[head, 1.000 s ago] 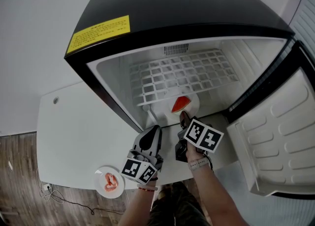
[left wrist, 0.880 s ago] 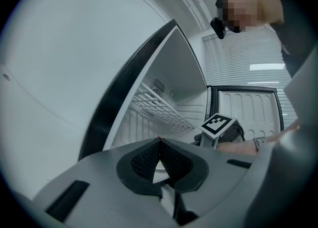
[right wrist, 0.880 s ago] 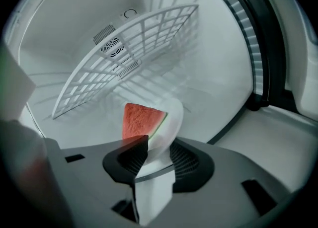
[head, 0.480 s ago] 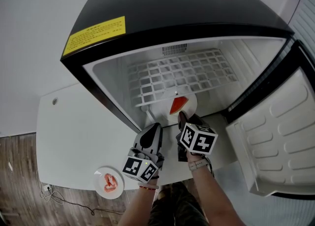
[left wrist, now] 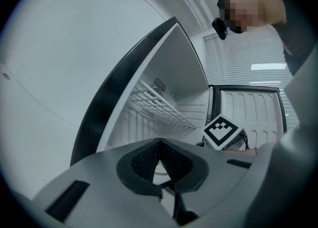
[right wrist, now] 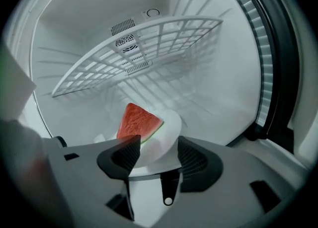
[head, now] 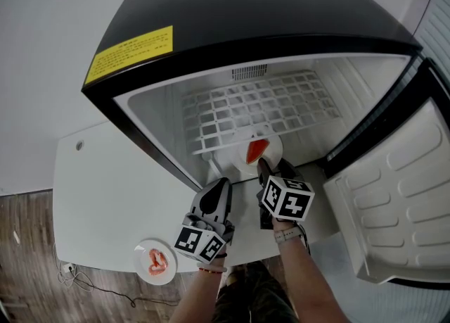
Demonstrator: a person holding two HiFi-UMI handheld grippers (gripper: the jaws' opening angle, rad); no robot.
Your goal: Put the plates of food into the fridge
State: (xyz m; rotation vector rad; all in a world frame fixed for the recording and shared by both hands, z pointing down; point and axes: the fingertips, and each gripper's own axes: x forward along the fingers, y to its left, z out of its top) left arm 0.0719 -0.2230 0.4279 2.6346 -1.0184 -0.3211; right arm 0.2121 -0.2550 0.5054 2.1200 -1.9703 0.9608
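Observation:
A white plate (right wrist: 168, 125) with a red watermelon wedge (right wrist: 135, 121) lies on the floor of the open fridge (head: 211, 68), under the wire shelf (head: 260, 107). My right gripper (right wrist: 159, 150) is at the plate's near rim. Its jaws are opening, with the rim between them and the pads clear of it. In the head view the same gripper (head: 264, 168) reaches into the fridge mouth toward the plate (head: 274, 147). My left gripper (head: 223, 184) is just left of it, outside the fridge, its jaws shut on nothing (left wrist: 160, 142). A second plate (head: 156, 260) of pink food lies on the white table (head: 105, 195).
The fridge door (head: 401, 195) stands wide open at the right. The wire shelf hangs low over the watermelon plate. The black fridge top overhangs the opening. Wooden floor and a cable show at the lower left.
The right gripper's jaws have spread apart off the plate's rim, and its marker cube has shifted slightly. The left gripper has stayed where it was.

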